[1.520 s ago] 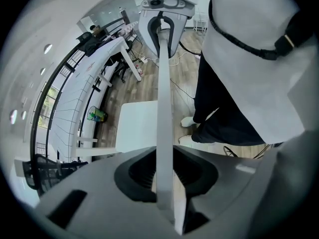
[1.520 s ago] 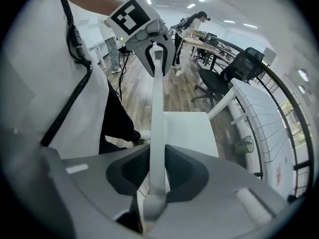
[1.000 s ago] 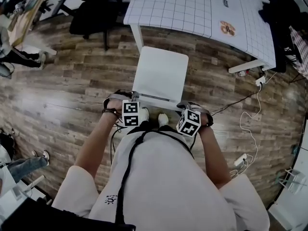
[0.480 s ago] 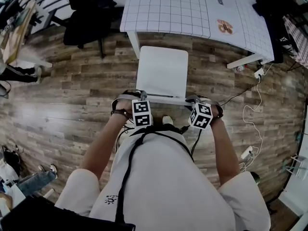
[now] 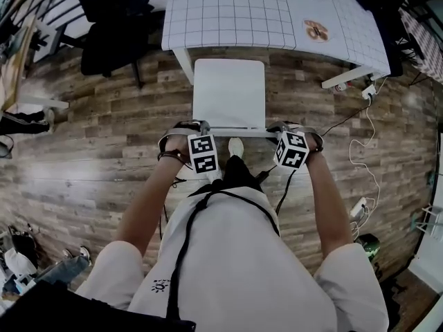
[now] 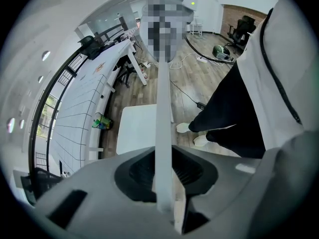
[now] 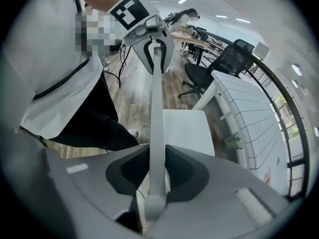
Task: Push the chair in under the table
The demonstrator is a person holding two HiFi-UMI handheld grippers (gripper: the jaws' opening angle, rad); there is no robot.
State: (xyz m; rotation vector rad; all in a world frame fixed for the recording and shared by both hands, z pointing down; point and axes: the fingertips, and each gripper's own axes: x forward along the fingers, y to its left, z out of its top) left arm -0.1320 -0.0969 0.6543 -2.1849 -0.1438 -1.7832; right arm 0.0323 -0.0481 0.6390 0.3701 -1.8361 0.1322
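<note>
A white chair [image 5: 228, 92] stands on the wood floor with its seat's far edge at the edge of the white gridded table [image 5: 235, 9]. Both grippers clamp the top rail of the chair's backrest [image 5: 239, 131]. My left gripper [image 5: 201, 131] is shut on the rail's left end, my right gripper [image 5: 284, 133] on its right end. In the left gripper view the backrest rail [image 6: 163, 133] runs straight between the jaws, with the seat [image 6: 142, 128] below. The right gripper view shows the same rail [image 7: 157, 133] pinched between its jaws, the seat [image 7: 187, 131] beyond.
A white table leg [image 5: 183, 64] stands just left of the chair. A black office chair [image 5: 111, 26] is at far left. A white power strip and cables [image 5: 367, 95] trail on the floor at right. My feet [image 5: 235, 147] are right behind the chair.
The chair has slid forward toward the table with both grippers on its backrest; its seat's far edge now meets the table's edge. I have stepped forward behind it.
</note>
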